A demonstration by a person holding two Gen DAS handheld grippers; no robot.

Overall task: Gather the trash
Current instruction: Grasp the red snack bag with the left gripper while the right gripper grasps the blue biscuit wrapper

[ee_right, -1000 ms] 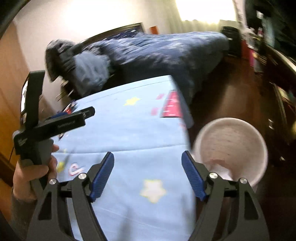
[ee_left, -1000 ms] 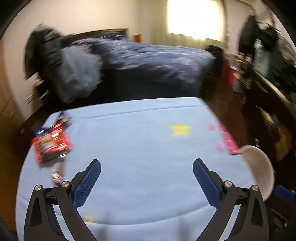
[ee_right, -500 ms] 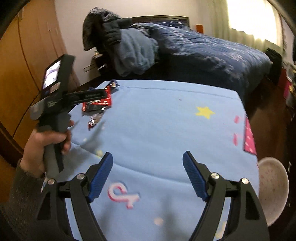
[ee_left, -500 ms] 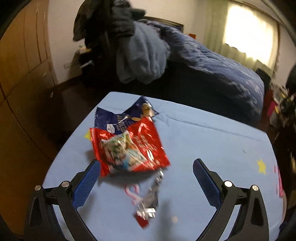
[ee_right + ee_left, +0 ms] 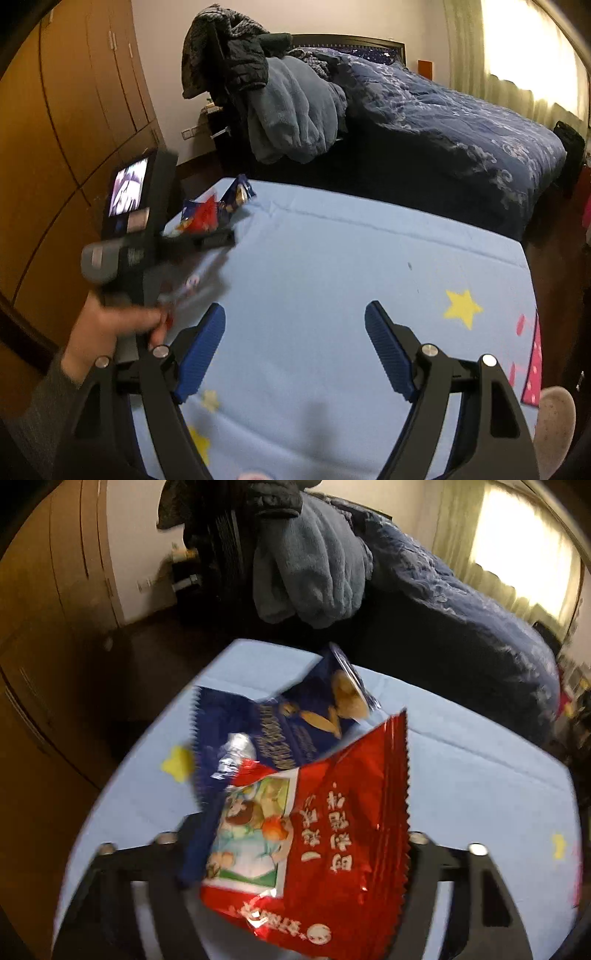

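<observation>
A red snack packet (image 5: 325, 830) stands buckled between the jaws of my left gripper (image 5: 303, 834), which are closing with the pads pressing its two edges. Behind it a dark blue snack packet (image 5: 266, 720) lies on the light blue tablecloth (image 5: 480, 775). The right wrist view shows the left gripper (image 5: 207, 236) at the table's far left corner, held by a hand (image 5: 110, 325), with the red packet (image 5: 205, 216) and the blue packet (image 5: 240, 192) at its tip. My right gripper (image 5: 295, 325) hovers open over bare tablecloth (image 5: 332, 258), with nothing between its fingers.
A white bin (image 5: 554, 417) stands off the table's right edge. Beyond the table are a bed with a dark blue cover (image 5: 461, 122) and a chair piled with clothes (image 5: 280, 103). Wooden wardrobe doors (image 5: 74, 110) line the left wall.
The left gripper swung left to the packets, moved onto the red one and narrowed around it, buckling it upward. The right gripper turned left, away from the white bin, and stayed open.
</observation>
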